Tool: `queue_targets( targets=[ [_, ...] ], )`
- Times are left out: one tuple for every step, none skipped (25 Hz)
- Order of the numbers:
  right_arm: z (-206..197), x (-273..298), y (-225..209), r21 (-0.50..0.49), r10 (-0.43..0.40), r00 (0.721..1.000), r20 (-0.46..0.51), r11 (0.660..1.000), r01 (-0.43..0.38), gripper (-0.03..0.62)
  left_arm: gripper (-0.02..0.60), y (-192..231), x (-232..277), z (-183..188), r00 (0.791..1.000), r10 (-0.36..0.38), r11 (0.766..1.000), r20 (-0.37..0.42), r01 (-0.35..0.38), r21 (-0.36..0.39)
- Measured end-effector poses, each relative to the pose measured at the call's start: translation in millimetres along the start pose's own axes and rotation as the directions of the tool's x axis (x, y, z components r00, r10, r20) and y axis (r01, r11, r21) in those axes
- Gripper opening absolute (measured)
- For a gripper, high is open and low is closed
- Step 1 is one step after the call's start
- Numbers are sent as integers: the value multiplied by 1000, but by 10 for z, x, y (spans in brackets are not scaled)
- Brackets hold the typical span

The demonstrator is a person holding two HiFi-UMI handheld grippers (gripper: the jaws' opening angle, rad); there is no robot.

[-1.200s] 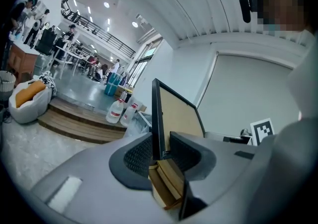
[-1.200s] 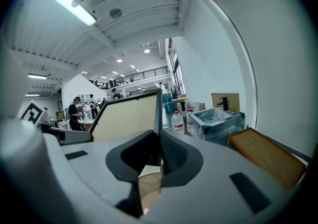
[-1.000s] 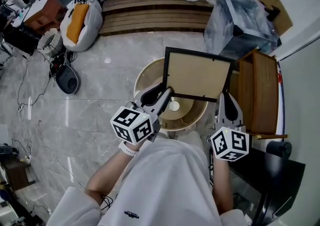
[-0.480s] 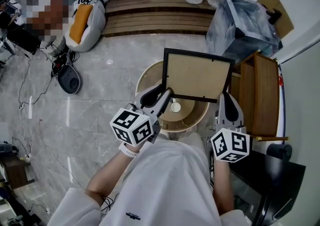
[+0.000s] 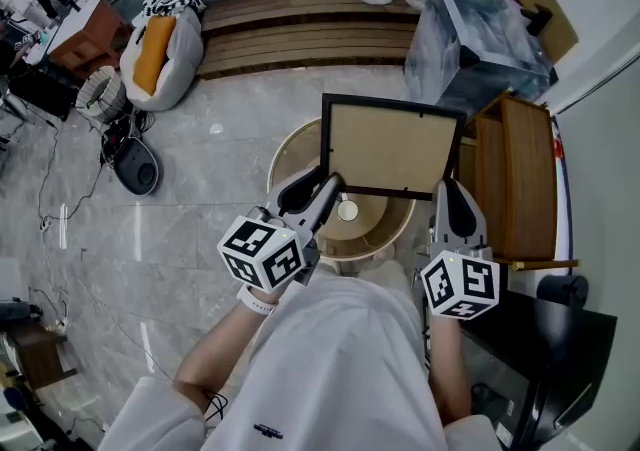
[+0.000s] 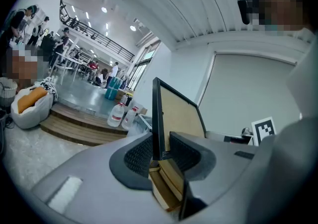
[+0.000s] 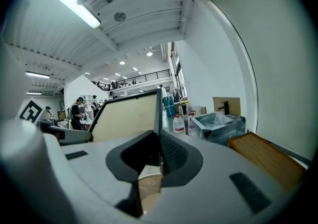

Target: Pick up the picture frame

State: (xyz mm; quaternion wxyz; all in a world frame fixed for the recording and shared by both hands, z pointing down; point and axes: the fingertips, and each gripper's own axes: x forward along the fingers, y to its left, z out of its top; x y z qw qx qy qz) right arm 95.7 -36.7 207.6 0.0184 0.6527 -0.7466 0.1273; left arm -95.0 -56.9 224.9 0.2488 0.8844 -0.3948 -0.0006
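Left gripper was clenched on the picture frame at its 7 o'clock corner, and right gripper grasped the 5 o'clock corner. The frame hung over the round wooden table, with its brown back toward the person. At 3 o'clock of it stood a wooden cabinet.

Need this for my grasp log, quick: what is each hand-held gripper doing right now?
Left hand-held gripper: closed on the picture frame, at its lower left corner.
Right hand-held gripper: closed on the same picture frame, at its lower right corner.
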Motion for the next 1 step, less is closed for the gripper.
queue_targets(
  targets=[
    [-11,-16,-13,2,-2,1000,-1,1000,2,35,100,-13,3,-15,1000,0,1000,-2,0,0]
  ],
)
